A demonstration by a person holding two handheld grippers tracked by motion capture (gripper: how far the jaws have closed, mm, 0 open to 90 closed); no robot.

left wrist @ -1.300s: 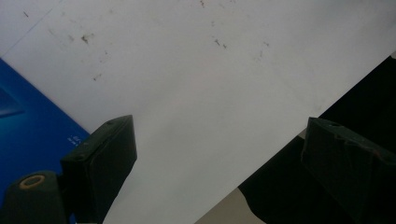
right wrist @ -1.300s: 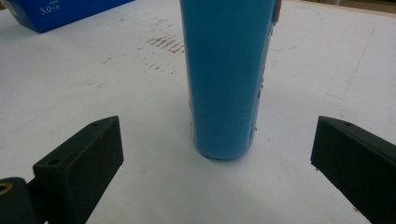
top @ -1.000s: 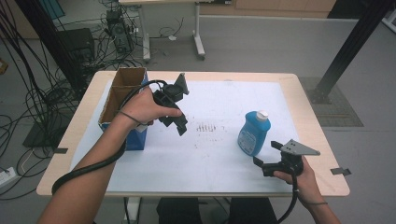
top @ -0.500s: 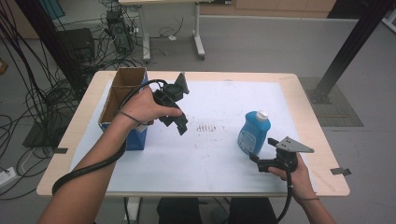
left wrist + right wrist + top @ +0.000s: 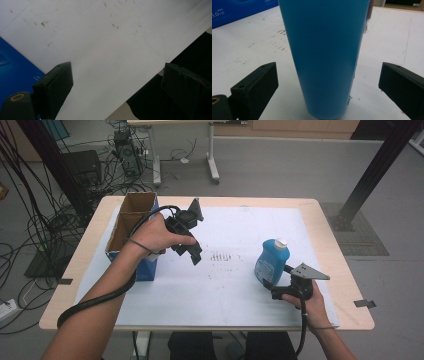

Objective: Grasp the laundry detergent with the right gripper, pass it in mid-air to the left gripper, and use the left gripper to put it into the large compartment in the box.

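1. Desk point(image 5: 330, 245): a light wooden top, most of it covered by a white sheet point(image 5: 240, 285) that bears faint dark specks near its middle.
2. Blue bottle point(image 5: 271, 261): stands upright on the white sheet in the right half of the desk, nearer the person's edge than the far edge; its white cap points up. In the right gripper view the blue bottle point(image 5: 324, 57) stands between the two black jaws, with a clear gap of white sheet on each side of it.
3. Right gripper point(image 5: 274, 288): held low over the sheet just on the person's side of the bottle, pointing at its base. Its jaws are released and spread wide; neither pad touches the bottle. The grey three-cornered plate sits on top, and the cable trails back along the forearm.
4. Left gripper point(image 5: 196, 256): held above the sheet in the left half of the desk, tilted downward, just beside the cardboard box. Its jaws are released and hold nothing; in the left gripper view only bare sheet and the desk's near edge lie between them.
5. Cardboard box point(image 5: 131, 227): open-topped, brown inside and blue outside, standing along the left edge of the desk, toward the far left corner.
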